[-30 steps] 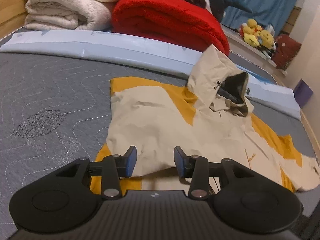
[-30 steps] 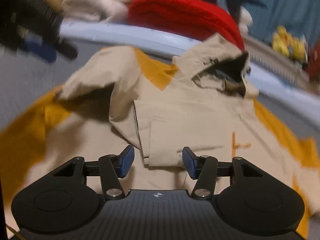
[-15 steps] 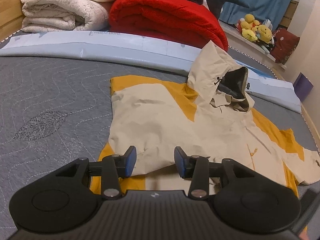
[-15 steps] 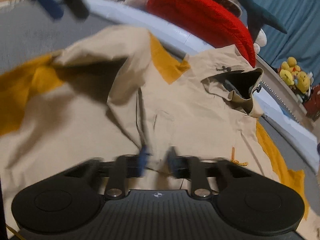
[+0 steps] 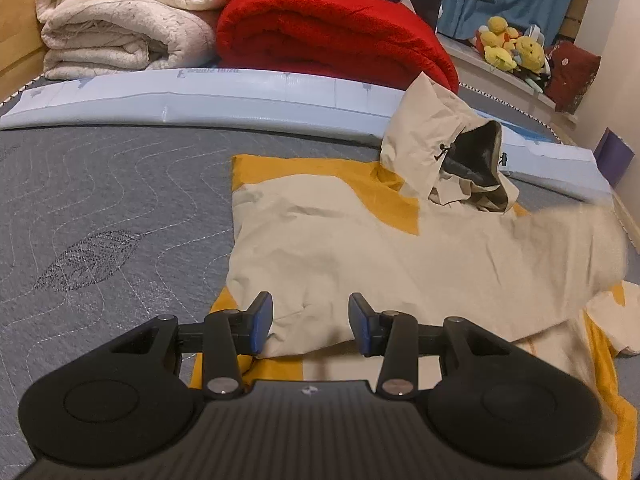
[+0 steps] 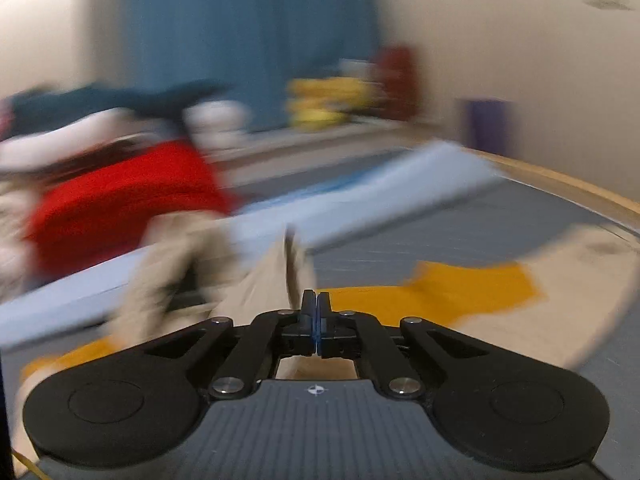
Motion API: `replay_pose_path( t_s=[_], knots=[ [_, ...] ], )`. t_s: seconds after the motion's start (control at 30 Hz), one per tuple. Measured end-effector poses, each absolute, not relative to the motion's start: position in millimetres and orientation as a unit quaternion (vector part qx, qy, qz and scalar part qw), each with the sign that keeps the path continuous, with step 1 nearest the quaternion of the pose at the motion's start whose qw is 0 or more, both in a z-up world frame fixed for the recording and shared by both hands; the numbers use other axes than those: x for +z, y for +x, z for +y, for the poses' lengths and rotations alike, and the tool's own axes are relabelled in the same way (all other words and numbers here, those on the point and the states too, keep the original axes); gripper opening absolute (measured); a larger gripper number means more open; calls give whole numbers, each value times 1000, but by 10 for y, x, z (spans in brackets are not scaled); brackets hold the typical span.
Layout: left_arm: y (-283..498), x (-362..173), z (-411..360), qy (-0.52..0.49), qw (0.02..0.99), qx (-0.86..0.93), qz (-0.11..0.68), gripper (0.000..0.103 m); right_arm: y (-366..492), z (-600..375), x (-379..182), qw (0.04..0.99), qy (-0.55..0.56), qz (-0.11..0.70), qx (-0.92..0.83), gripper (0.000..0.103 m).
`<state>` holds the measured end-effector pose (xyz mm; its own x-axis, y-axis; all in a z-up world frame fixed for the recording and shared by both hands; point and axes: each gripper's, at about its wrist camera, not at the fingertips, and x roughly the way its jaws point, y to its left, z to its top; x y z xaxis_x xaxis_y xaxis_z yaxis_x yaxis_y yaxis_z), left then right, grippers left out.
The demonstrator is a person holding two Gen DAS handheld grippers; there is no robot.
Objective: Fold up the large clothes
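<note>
A cream and yellow hooded jacket (image 5: 360, 248) lies spread on the grey mattress (image 5: 100, 208), its hood (image 5: 452, 156) toward the far side. My left gripper (image 5: 310, 326) is open and empty, low over the jacket's near left hem. My right gripper (image 6: 316, 312) has its jaws pressed together on a fold of cream jacket fabric (image 6: 288, 268), lifted above the bed; that view is badly blurred. In the left wrist view a blurred cream flap (image 5: 580, 248) hangs over the jacket's right side.
A pale blue pad (image 5: 240, 92) runs along the far side of the mattress. Behind it are a rolled red blanket (image 5: 332, 36) and folded white blankets (image 5: 120, 20). Plush toys (image 5: 512, 48) sit on a ledge at the far right.
My right gripper closed on the jacket fabric and swung up and to the right with it. A cream flap now covers the jacket's right side. My left gripper stayed open and nearly still.
</note>
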<state>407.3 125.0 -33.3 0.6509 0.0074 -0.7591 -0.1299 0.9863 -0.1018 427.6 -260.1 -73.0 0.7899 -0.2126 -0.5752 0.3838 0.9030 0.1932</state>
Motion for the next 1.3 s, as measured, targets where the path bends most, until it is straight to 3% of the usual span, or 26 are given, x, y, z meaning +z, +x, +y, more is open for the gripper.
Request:
replay_pose_path(
  t_s=[0.2, 0.27, 0.33, 0.57, 0.6, 0.63, 0.67, 0.9, 1.1, 1.2, 1.23, 1.3],
  knots=[
    [4137, -414, 1251, -70, 903, 41, 423, 46, 4335, -3036, -1133, 875, 286, 353, -167, 9],
    [4158, -462, 1257, -66, 900, 43, 429, 46, 4388, -3046, -1371, 844, 344, 394, -117, 33],
    [4180, -498, 1285, -69, 897, 48, 434, 46, 4437, -3043, -1662, 801, 404, 434, -79, 47],
    [4234, -532, 1299, -71, 896, 49, 437, 46, 4401, -3019, -2122, 753, 463, 459, -86, 44],
    [4246, -549, 1300, -69, 894, 49, 439, 46, 4419, -3020, -2114, 756, 462, 456, -84, 37],
    [4255, -567, 1302, -67, 893, 50, 442, 46, 4419, -3019, -2102, 761, 459, 451, -81, 13],
    [4263, -584, 1304, -66, 893, 52, 443, 46, 4421, -3037, -2089, 765, 457, 448, -77, 0],
    [4305, -690, 1344, -62, 888, 56, 452, 46, 4366, -3106, -1480, 845, 389, 351, -109, 0],
    [4327, -1022, 1443, -74, 857, 65, 506, 46, 4368, -3270, -1502, 827, 322, 400, -229, 6],
    [4329, -1021, 1435, -63, 854, 72, 511, 46, 4392, -3281, -1455, 839, 340, 383, -186, 6],
    [4329, -970, 1413, -60, 859, 73, 503, 47, 4418, -3264, -1456, 843, 345, 379, -162, 10],
    [4318, -863, 1359, -55, 873, 64, 480, 47, 4537, -3206, -1582, 838, 367, 392, -102, 29]
  ],
)
